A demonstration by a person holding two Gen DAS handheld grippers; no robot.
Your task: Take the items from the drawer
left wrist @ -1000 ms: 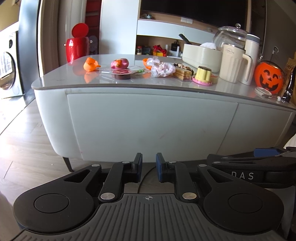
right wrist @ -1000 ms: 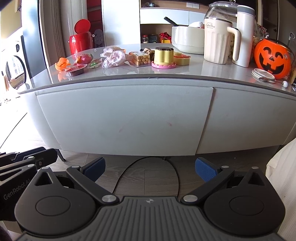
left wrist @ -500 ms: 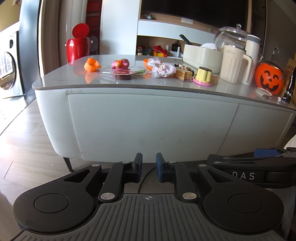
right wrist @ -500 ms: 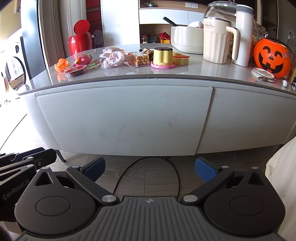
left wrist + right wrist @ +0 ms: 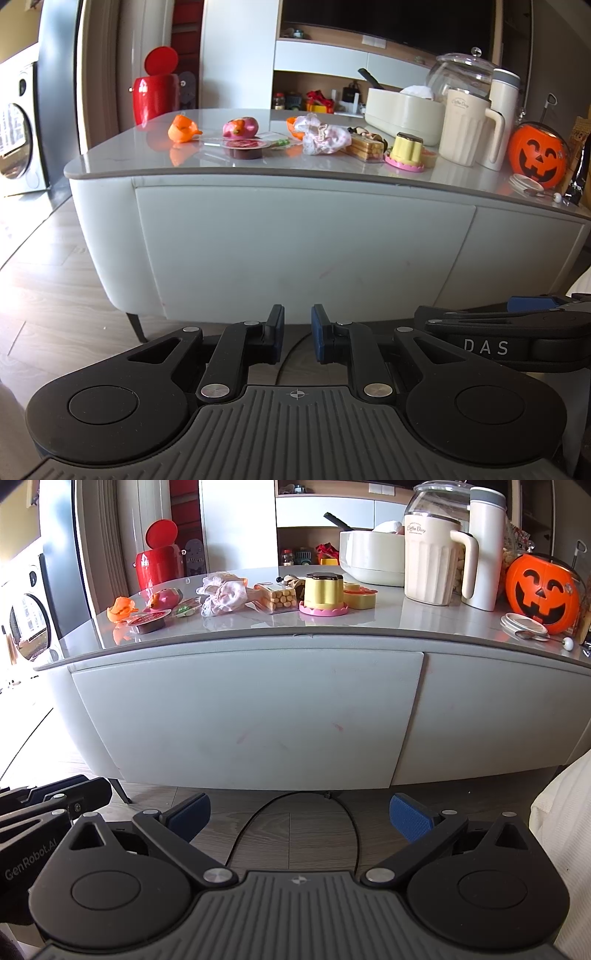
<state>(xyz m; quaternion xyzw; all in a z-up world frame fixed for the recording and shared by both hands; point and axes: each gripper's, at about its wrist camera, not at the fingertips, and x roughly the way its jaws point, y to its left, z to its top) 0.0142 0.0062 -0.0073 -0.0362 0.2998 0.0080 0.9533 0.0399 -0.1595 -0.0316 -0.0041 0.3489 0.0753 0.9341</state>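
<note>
**Closed drawer front dead ahead, both pairs of fingers low and empty**

The biggest thing before me is the pale cabinet, and its left drawer front (image 5: 243,716) fills the middle of my right-hand view, at twelve o'clock from my right gripper (image 5: 299,818). The panel runs long side to side, its right seam with the neighbouring front (image 5: 502,709) lying at about one o'clock. It is shut, so whatever I am meant to take out is hidden behind it; I see no handle, and I judge the grip must come from the panel's upper or lower edge.

From my left gripper (image 5: 297,334) the same drawer front (image 5: 303,247) also sits at twelve o'clock, above and beyond the fingers. Neither hand is touching it. The two sit side by side at much the same remove, so I cannot call either one nearer.

My right fingers (image 5: 410,821) stand wide apart with only floor and a black cable (image 5: 295,805) between them. My left fingers (image 5: 320,338) are drawn nearly together, a narrow gap left, holding nothing.

On the tabletop (image 5: 424,624) lie small things: a yellow pudding toy (image 5: 324,590), a frilly cloth (image 5: 221,594), an orange toy (image 5: 120,609).
</note>
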